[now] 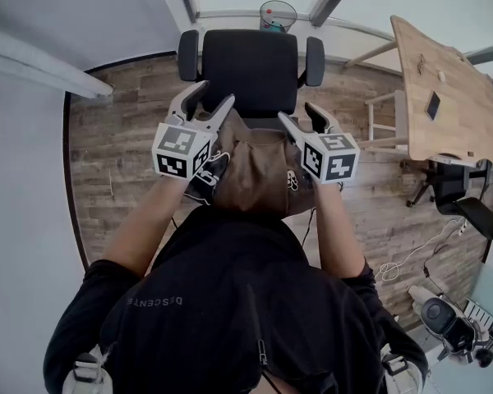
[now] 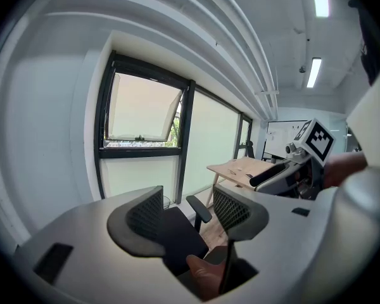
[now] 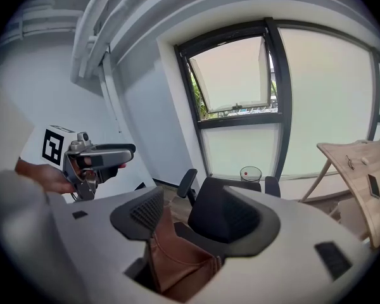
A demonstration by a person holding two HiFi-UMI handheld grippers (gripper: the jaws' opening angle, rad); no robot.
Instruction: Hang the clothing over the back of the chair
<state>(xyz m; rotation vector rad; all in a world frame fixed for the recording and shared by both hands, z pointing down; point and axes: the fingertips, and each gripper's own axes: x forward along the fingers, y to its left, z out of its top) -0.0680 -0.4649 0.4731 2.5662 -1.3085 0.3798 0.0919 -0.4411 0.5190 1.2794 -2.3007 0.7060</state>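
A brown garment (image 1: pixel 259 171) lies draped over the back of the black office chair (image 1: pixel 248 68), just in front of me. My left gripper (image 1: pixel 207 97) stands open at the garment's left edge and my right gripper (image 1: pixel 300 115) stands open at its right edge. In the left gripper view a corner of the garment (image 2: pixel 206 274) shows low between the wide jaws, with the chair seat (image 2: pixel 177 233) beyond. In the right gripper view the brown cloth (image 3: pixel 177 261) sits below the spread jaws without being pinched.
A tilted wooden table (image 1: pixel 440 97) stands to the right of the chair. A clear bin (image 1: pixel 277 15) sits by the window behind it. Another dark chair (image 1: pixel 460 195) and floor cables (image 1: pixel 411 257) are at the right. A white wall runs along the left.
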